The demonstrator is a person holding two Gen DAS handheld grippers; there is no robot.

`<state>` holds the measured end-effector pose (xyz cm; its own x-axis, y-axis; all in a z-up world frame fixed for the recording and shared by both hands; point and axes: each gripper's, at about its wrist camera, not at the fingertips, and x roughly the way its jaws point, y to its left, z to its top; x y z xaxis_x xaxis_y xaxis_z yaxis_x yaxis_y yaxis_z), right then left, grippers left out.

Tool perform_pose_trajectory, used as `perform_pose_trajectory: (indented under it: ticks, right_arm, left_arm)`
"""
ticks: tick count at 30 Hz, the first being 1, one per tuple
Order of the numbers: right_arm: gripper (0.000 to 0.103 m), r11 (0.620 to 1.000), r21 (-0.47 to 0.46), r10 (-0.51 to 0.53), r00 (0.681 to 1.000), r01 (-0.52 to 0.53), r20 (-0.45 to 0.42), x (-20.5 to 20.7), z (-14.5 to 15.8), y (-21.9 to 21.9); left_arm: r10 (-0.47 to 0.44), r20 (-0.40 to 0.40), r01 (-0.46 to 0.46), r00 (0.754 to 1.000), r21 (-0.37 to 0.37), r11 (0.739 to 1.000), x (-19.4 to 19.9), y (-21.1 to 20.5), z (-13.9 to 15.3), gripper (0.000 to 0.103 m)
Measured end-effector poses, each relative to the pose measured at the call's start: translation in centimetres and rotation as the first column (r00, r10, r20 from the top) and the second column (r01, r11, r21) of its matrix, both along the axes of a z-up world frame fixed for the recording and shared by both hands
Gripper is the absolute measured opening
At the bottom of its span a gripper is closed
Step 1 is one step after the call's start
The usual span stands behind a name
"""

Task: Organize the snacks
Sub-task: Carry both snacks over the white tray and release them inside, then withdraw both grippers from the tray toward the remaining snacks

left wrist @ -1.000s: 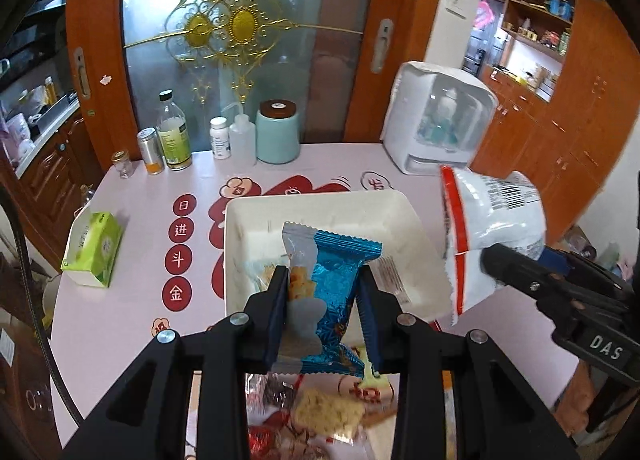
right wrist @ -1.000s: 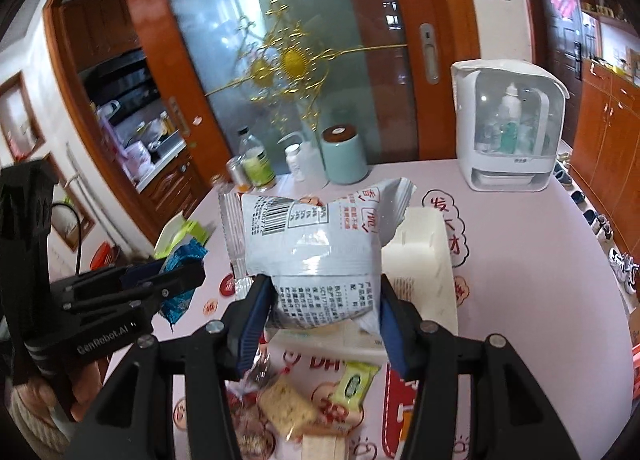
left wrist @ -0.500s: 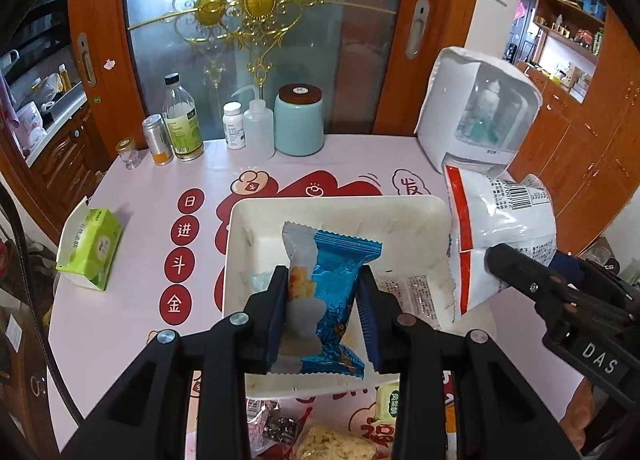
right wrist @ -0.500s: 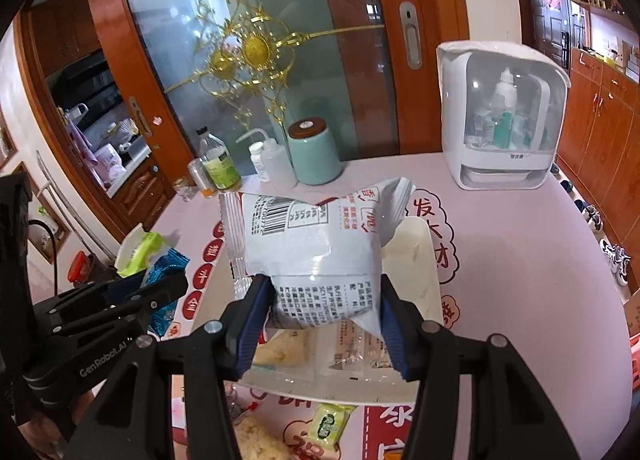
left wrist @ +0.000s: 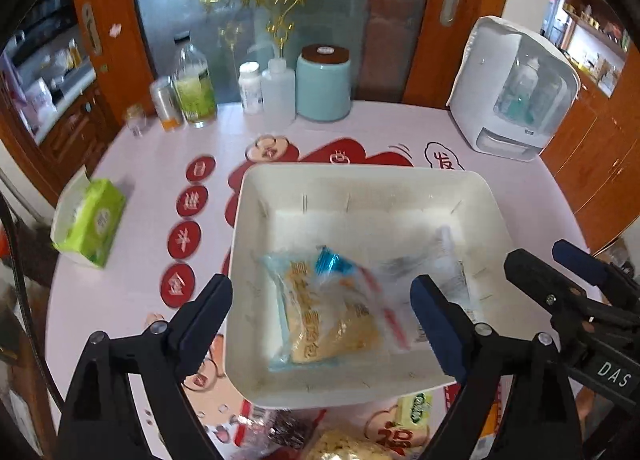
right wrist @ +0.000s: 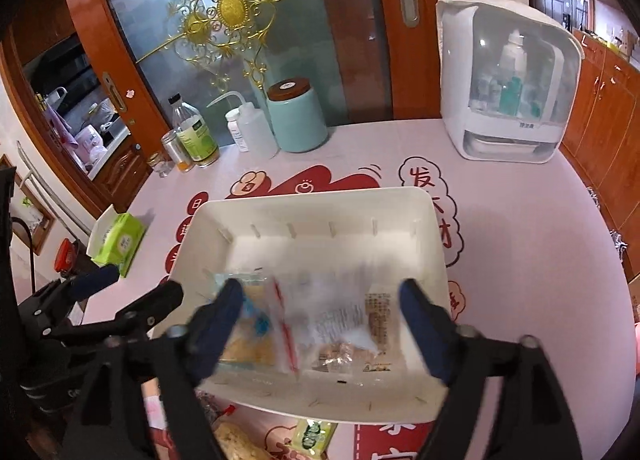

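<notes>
A white rectangular tray (left wrist: 360, 176) (right wrist: 312, 196) sits mid-table. Inside it lie a blue-topped cracker packet (left wrist: 328, 312) (right wrist: 250, 336) and a white chip bag (left wrist: 436, 272) (right wrist: 340, 312), blurred by motion. My left gripper (left wrist: 320, 316) is open and empty above the tray's near left part. My right gripper (right wrist: 320, 324) is open and empty above the tray's near part; it also shows at the right in the left wrist view (left wrist: 560, 276). Loose snacks lie in front of the tray: a small green packet (left wrist: 414, 410) (right wrist: 312, 434) and a cracker packet (left wrist: 344, 446).
At the table's back stand a teal canister (left wrist: 323, 84), white bottles (left wrist: 276, 88), a glass bottle (left wrist: 194, 92) and a can (left wrist: 164, 102). A white appliance (left wrist: 516, 88) stands back right. A green tissue pack (left wrist: 90, 220) lies at the left edge.
Both grippers have opened over the tray. The blue packet dropped from the left gripper and the white bag from the right; both now lie in the tray.
</notes>
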<state>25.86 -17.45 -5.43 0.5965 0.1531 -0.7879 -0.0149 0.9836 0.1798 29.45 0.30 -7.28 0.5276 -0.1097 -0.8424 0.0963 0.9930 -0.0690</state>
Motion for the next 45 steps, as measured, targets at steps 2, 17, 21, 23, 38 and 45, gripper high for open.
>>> perform_pose_trajectory:
  ticks: [2, 17, 21, 23, 38, 45]
  right_arm:
    - [0.086, 1.0, 0.008, 0.0, 1.0, 0.0, -0.003, -0.2, -0.1, -0.2]
    - [0.087, 1.0, 0.013, 0.012, 1.0, -0.012, 0.012, -2.6, 0.9, 0.6]
    - [0.087, 1.0, 0.014, 0.011, 1.0, -0.011, 0.015, -3.5, 1.4, 0.8]
    - [0.087, 1.0, 0.013, 0.01, 1.0, -0.01, 0.022, -4.1, 1.8, 0.9]
    - [0.087, 1.0, 0.009, -0.018, 0.998, 0.017, 0.055, -9.2, 3.7, 1.8]
    - [0.086, 0.999, 0.016, -0.048, 0.998, 0.047, 0.047, -11.9, 3.6, 1.7]
  left_arm:
    - [0.013, -0.008, -0.013, 1.0, -0.006, 1.0, -0.2, 0.3, -0.3, 0.09]
    - [-0.026, 0.072, 0.021, 0.997, 0.07, 0.997, -3.6, -0.1, 2.4, 0.09]
    - [-0.031, 0.082, 0.026, 0.996, 0.064, 0.998, -4.7, 0.2, 3.2, 0.09]
    - [-0.035, 0.091, 0.029, 0.995, 0.064, 0.998, -5.4, 0.3, 3.7, 0.09]
    - [-0.086, 0.127, 0.08, 0.988, 0.052, 0.995, -10.8, 1.4, 5.9, 0.09]
    - [-0.124, 0.135, 0.12, 0.983, 0.039, 0.992, -13.7, 1.9, 6.3, 0.09]
